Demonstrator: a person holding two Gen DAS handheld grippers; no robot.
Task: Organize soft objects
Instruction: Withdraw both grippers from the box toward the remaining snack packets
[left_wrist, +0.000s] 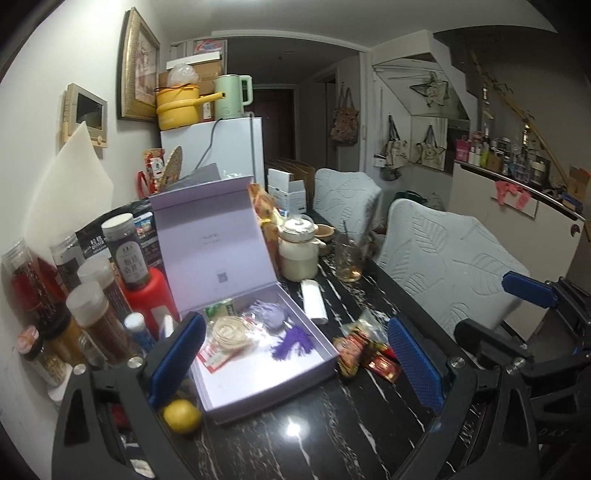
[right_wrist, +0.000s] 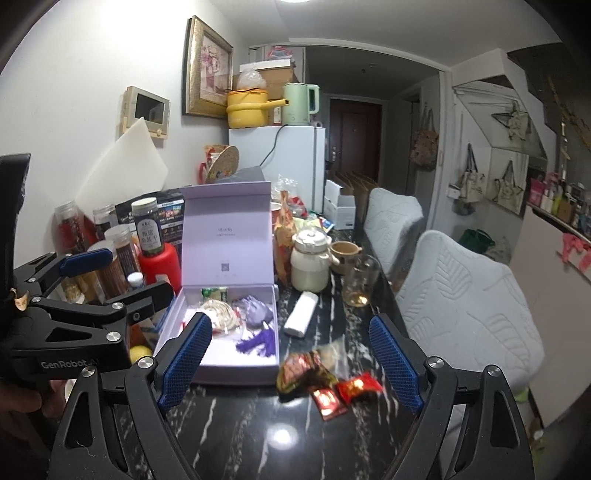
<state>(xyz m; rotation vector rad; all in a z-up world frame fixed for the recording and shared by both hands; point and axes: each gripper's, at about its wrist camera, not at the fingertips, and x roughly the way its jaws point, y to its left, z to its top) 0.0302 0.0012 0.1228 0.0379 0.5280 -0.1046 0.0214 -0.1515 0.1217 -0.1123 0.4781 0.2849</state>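
Two tongs (left_wrist: 295, 354) (right_wrist: 291, 354) both wide and empty, one lilac box (left_wrist: 273, 380), one lemon (left_wrist: 182, 415)

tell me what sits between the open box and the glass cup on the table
A white rectangular pack lies on the dark table between the lilac box and the glass cup. The right wrist view shows it best.

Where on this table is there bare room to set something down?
Free: the dark marble table nearest the camera, in front of the lilac box and snack packets. Crowded: the jars along the wall and around the cream pot.
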